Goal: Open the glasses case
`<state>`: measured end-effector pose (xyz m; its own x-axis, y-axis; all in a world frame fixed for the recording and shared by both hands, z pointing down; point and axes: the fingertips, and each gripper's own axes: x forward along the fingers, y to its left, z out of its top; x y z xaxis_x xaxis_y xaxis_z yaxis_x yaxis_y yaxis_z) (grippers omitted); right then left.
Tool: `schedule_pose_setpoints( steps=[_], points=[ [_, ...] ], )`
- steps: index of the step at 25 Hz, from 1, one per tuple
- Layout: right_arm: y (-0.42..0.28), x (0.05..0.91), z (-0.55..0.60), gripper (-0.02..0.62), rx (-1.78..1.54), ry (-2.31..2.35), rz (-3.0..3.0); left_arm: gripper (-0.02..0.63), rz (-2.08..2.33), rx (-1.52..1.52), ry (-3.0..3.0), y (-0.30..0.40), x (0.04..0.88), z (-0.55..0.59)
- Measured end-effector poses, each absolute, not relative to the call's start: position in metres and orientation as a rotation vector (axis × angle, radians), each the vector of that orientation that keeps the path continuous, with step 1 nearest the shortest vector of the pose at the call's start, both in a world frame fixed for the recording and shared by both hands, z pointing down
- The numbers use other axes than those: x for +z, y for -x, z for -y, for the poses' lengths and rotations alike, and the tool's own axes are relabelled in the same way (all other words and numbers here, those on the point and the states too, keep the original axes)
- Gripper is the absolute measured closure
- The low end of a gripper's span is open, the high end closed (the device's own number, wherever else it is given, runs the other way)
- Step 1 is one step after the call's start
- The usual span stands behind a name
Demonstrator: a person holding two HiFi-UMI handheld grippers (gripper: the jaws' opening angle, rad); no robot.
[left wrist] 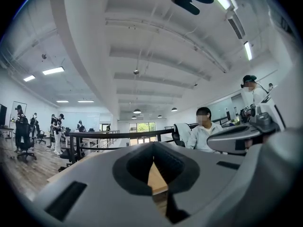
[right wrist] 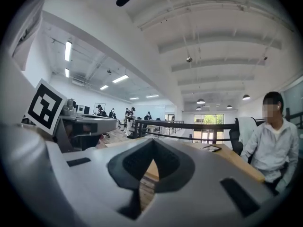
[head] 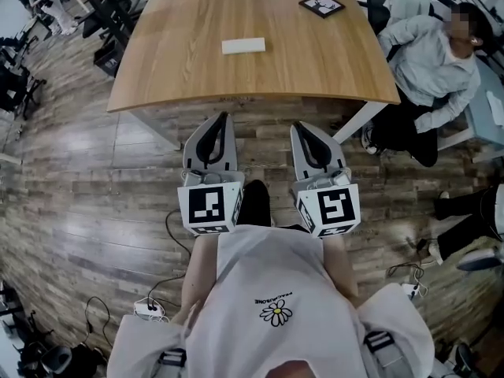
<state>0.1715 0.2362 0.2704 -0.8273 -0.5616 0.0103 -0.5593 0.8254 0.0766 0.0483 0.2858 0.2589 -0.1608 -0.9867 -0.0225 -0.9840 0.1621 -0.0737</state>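
Observation:
A white oblong glasses case (head: 243, 46) lies flat near the middle of the wooden table (head: 181, 69), seen only in the head view. Both grippers are held level in front of the person, short of the table's near edge and well away from the case. My left gripper (head: 220, 117) is shut with nothing in it, its jaws meeting at the tip (left wrist: 153, 144). Beside it, my right gripper (head: 300, 126) is also shut and empty (right wrist: 152, 140). Neither gripper view shows the case.
A black-framed square card (head: 321, 5) lies at the table's far right corner. A seated person (head: 429, 61) is at the table's right side. Chairs and desks (head: 106, 50) stand at the left. Cables and a power strip (head: 150, 309) lie on the wood floor.

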Motion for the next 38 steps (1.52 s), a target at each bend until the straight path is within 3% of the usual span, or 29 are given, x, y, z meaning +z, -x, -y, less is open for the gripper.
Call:
schedule_pose_setpoints(
  steps=[15,38],
  points=[
    [-0.126,0.276,-0.171,0.588,-0.147,-0.909,2.949,0.589,-2.292,-0.077,1.979,0.006,0.254,-0.211],
    [0.022,0.273,0.061,0.588,-0.047,-0.988,2.832,0.589,-2.136,-0.098,2.157,0.164,0.244,0.043]
  ],
)
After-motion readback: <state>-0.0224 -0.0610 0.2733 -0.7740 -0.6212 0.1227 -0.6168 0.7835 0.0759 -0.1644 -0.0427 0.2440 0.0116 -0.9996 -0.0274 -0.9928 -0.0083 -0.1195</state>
